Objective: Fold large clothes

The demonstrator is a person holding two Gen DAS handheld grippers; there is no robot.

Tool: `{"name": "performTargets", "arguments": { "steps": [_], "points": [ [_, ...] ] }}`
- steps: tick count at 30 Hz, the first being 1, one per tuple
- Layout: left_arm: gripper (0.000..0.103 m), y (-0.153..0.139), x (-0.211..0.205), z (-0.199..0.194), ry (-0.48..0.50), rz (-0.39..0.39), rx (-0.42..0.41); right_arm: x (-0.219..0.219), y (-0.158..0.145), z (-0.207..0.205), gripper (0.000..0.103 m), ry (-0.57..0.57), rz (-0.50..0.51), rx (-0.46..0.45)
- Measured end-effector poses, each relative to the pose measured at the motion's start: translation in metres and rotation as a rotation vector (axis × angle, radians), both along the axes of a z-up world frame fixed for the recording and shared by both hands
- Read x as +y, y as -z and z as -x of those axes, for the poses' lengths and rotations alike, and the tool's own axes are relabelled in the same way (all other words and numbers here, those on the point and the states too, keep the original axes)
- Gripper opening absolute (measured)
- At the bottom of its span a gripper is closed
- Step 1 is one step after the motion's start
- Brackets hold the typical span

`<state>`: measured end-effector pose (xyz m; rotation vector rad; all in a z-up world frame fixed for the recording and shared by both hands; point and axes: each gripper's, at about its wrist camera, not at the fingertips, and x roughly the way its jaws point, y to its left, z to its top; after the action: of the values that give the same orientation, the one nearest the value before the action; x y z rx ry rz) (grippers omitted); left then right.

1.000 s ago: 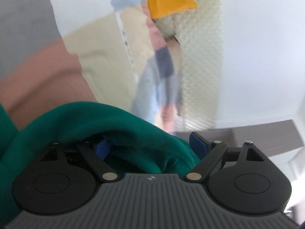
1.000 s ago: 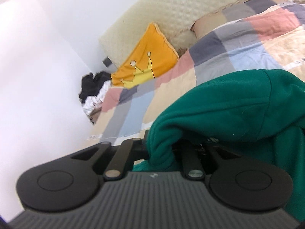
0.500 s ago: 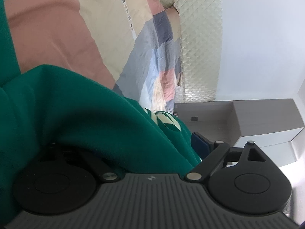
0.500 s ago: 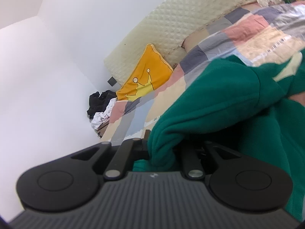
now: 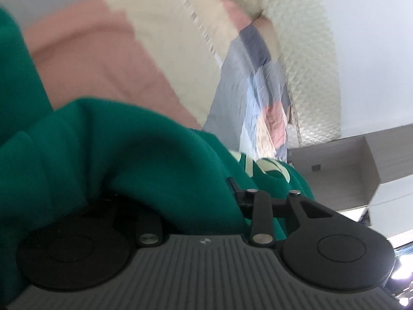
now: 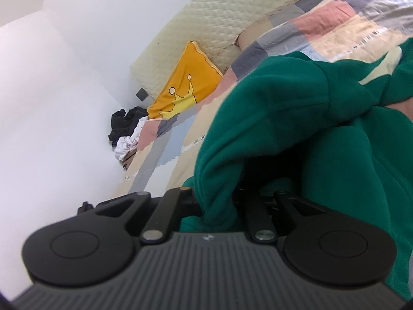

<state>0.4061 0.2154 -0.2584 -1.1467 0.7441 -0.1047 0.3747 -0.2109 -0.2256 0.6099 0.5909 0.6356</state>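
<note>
A large green sweatshirt (image 5: 116, 155) with cream lettering hangs over both grippers, above a patchwork bedspread (image 5: 108, 59). My left gripper (image 5: 191, 201) is shut on a thick fold of the sweatshirt; its fingertips are buried under the cloth. In the right wrist view the sweatshirt (image 6: 296, 108) drapes over my right gripper (image 6: 219, 206), which is shut on a bunched edge of it. The fingers of both are hidden by fabric.
The bed has a quilted cream headboard (image 6: 222, 18) and an orange crown cushion (image 6: 185, 82). A heap of black and white clothes (image 6: 126, 131) lies by the white wall. A grey cabinet (image 5: 343, 165) stands beside the bed.
My left gripper's jaws have closed in on the green fold; the blue finger pads seen earlier are now covered. Both views have swung, and more of the sweatshirt has been lifted over the bedspread.
</note>
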Motion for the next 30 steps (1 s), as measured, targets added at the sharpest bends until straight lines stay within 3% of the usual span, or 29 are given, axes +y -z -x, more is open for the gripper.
{"name": "performTargets", "arguments": {
  "steps": [3, 9, 18, 23, 24, 26, 30],
  "points": [
    [0.025, -0.012, -0.003, 0.007, -0.009, -0.104, -0.033, 0.002, 0.001, 0.001, 0.014, -0.003, 0.006, -0.007],
    [0.019, -0.044, -0.003, 0.038, -0.049, -0.137, -0.11, 0.005, -0.006, 0.014, 0.014, 0.018, 0.025, -0.045],
    [0.019, -0.1, -0.014, 0.11, -0.068, -0.269, -0.235, -0.001, -0.027, 0.06, 0.014, 0.03, -0.024, -0.13],
    [0.019, -0.128, -0.009, 0.15, -0.106, -0.269, -0.287, 0.004, -0.04, 0.098, 0.014, 0.021, -0.031, -0.208],
    [0.018, -0.135, -0.009, 0.155, -0.111, -0.275, -0.297, 0.004, -0.044, 0.104, 0.014, 0.02, -0.044, -0.214],
    [0.018, -0.158, -0.014, 0.165, -0.112, -0.361, -0.302, 0.008, -0.056, 0.114, 0.014, 0.023, -0.038, -0.223],
    [0.017, -0.206, -0.015, 0.177, -0.111, -0.358, -0.336, 0.002, -0.101, 0.123, 0.014, 0.025, -0.056, -0.267]
  ]
}}
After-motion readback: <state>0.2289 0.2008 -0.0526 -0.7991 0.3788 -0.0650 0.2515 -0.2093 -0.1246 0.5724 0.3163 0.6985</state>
